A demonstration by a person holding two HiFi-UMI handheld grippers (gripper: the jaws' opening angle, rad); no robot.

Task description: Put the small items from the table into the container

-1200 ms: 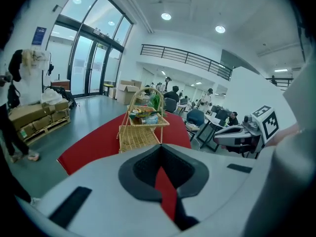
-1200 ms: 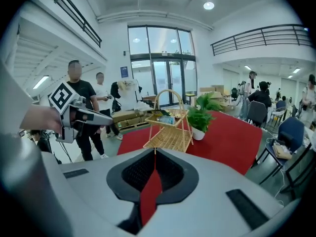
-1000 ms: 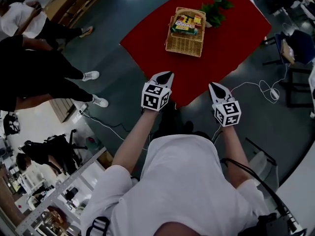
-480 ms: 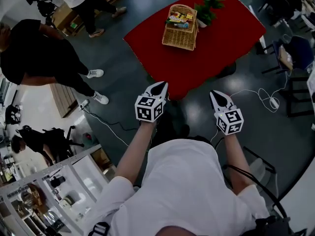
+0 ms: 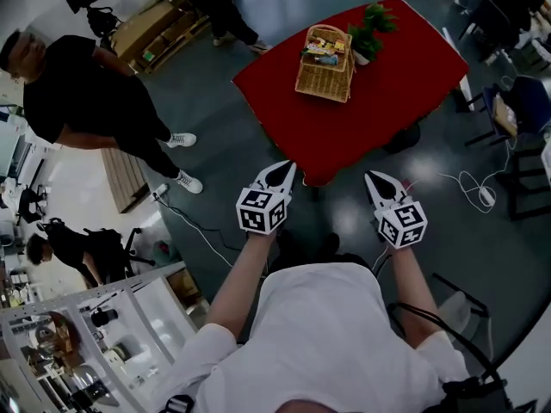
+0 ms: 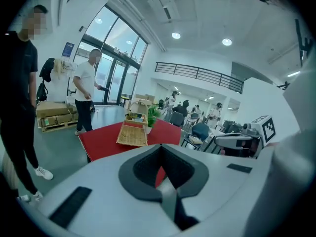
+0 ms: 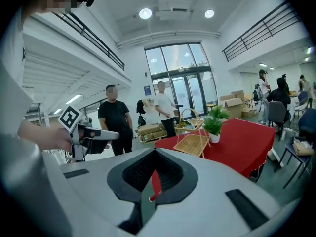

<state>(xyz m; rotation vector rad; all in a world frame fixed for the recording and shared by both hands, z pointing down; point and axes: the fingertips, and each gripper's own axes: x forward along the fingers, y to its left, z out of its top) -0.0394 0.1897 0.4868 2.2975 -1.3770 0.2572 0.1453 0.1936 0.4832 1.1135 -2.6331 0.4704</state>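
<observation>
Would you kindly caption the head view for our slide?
Left gripper and right gripper, shut and empty, face a red table with basket.

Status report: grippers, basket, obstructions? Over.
Left hand-held gripper and right hand-held gripper shut, empty. Wicker basket on red table, items inside. Potted plant beside basket; no obstacle ahead.

No lettering can be read anywhere; print on the packets (image 5: pixel 325 52) in the basket (image 5: pixel 322 81) is too small.

A handled wicker basket (image 5: pixel 325 80) stands on the red table (image 5: pixel 405 84), colourful small items (image 5: pixel 324 52) lying inside.
</observation>
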